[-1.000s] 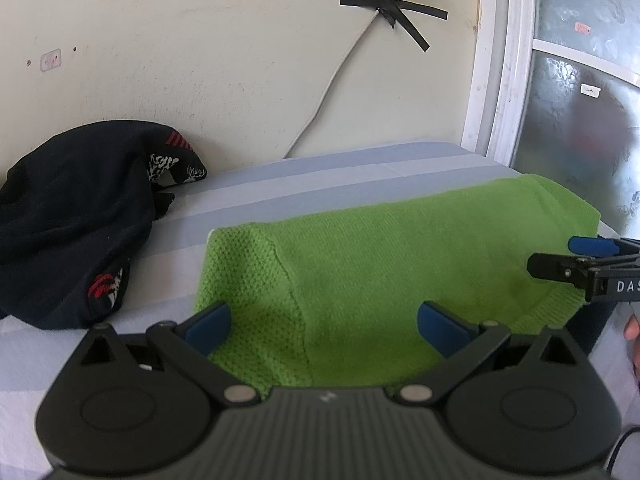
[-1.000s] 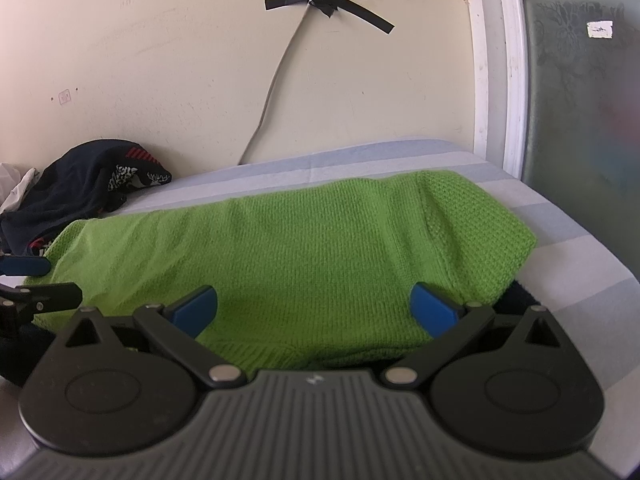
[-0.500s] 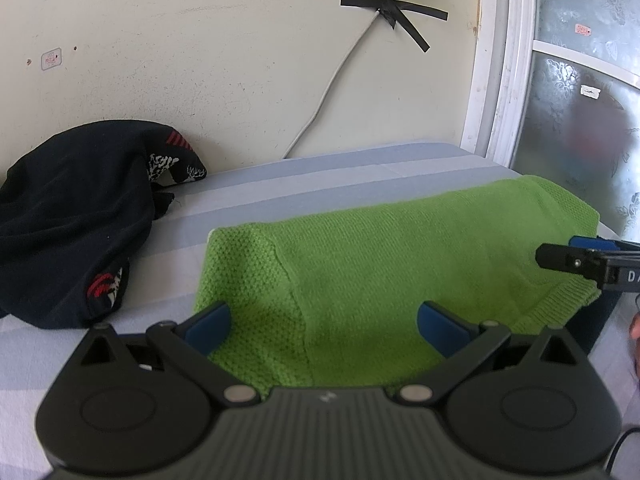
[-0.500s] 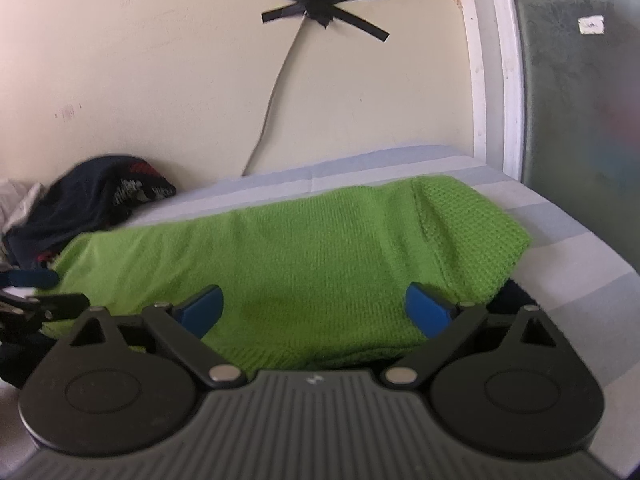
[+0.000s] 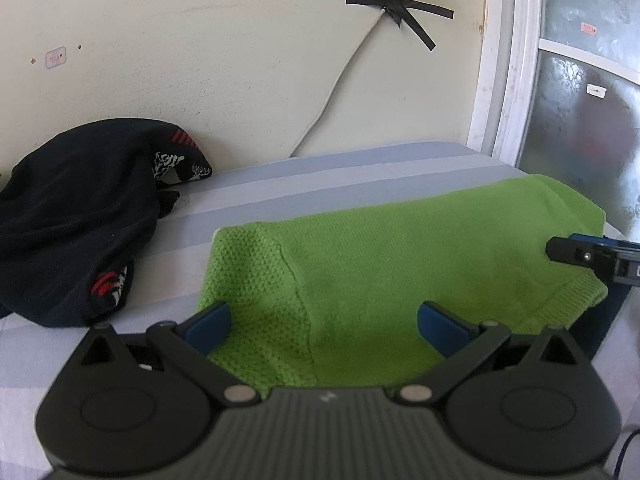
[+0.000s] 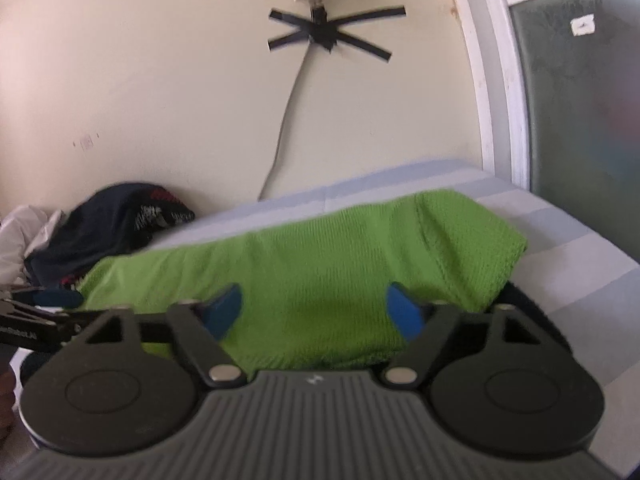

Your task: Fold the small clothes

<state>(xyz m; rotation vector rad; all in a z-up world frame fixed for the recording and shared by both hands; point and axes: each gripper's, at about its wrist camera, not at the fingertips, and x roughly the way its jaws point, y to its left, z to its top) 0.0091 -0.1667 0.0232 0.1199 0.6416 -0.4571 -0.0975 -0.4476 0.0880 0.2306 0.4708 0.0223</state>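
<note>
So the green sweater (image 5: 400,256) is lying flat across a striped bed (image 5: 320,172), folded into a long band running left to right, with the near edge right up at both grippers. There's something dark poking out from under its right end in the right wrist view, can't tell what that is.

Left gripper (image 5: 326,320): jaws spread wide, blue pads sitting over the near left part of the sweater where the knit gets chunkier. Nothing pinched, the fabric just lies between and below the pads.

Right gripper (image 6: 316,308): its jaws have just been closing in, and they're clearly narrower than the left one's now. The sweater is between the pads, but I don't see them pressing on it, so it has no hold on anything. That view is a bit blurry. You can also catch one of its fingers at the right edge of the left wrist view, just above the sweater's near right corner.

Over on the far left there's a dark pile of clothes (image 5: 84,216) with red and white print, bunched against the wall (image 5: 200,60), well apart from the sweater. A gray cable (image 5: 340,84) runs down the wall, held by a cross of black tape (image 5: 396,14). A frosted window (image 5: 580,120) is on the right.
</note>
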